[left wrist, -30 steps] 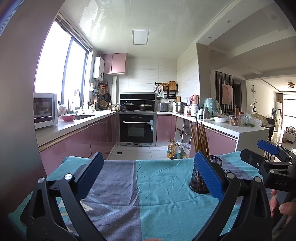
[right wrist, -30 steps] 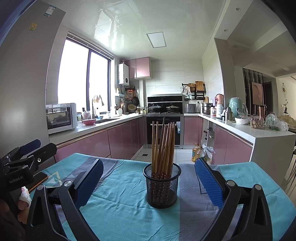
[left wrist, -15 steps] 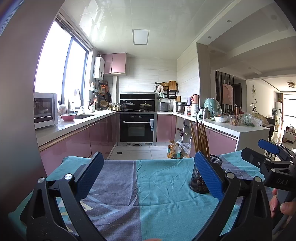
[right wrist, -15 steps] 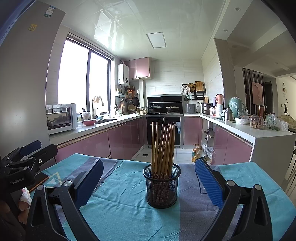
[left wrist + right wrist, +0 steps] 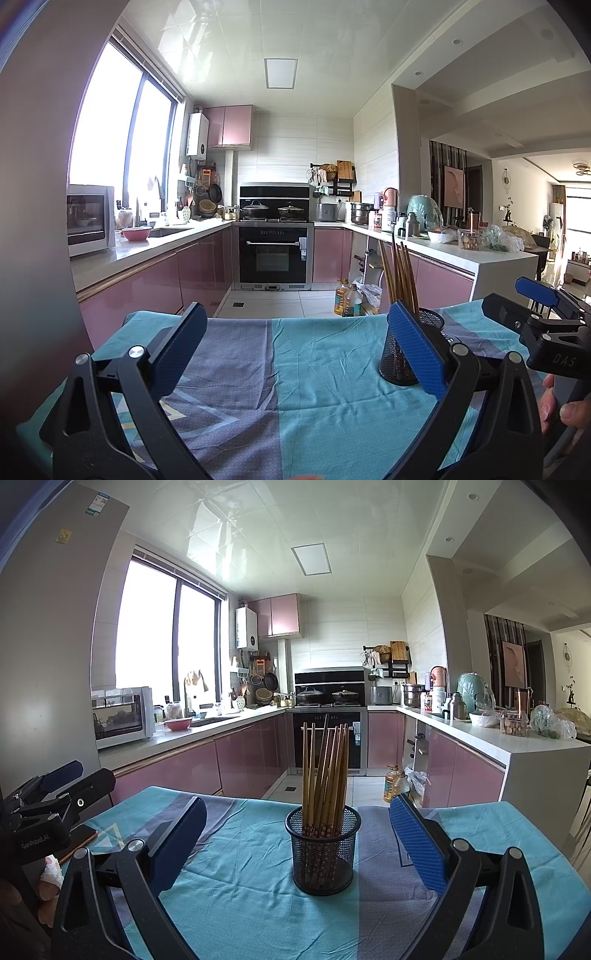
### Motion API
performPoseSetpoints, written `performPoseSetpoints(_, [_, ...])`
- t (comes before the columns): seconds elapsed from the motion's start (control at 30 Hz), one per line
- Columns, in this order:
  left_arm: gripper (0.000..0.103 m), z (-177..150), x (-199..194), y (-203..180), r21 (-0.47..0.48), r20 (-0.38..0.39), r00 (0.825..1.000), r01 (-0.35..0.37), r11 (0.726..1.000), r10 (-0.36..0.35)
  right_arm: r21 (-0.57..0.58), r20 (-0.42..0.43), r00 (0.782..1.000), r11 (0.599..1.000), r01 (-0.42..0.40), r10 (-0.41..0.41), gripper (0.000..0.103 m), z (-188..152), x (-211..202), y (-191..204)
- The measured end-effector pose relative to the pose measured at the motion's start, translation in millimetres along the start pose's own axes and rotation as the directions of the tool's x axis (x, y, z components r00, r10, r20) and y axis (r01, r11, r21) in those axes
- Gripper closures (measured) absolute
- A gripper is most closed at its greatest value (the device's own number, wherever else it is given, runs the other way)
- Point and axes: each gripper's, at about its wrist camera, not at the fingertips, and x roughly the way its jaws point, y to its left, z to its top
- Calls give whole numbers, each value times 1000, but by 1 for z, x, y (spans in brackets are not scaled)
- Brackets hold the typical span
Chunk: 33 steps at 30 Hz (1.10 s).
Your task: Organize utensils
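Nothing moved, chopsticks (image 5: 325, 771) upright in holder (image 5: 322, 849), between open jaws

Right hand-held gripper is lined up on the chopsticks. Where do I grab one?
Probably near the top of an outer chopstick, coming from above with the open right hand-held gripper. They stand upright, bunched in the mesh holder; only the upper shafts are free.
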Motion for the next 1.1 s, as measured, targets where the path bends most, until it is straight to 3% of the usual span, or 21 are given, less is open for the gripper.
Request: performPoseSetpoints(1.1, [6, -1, 0, 1, 1, -5, 1000, 3, 1000, -3, 9, 3, 1000, 1000, 0, 0, 7, 0, -1, -3])
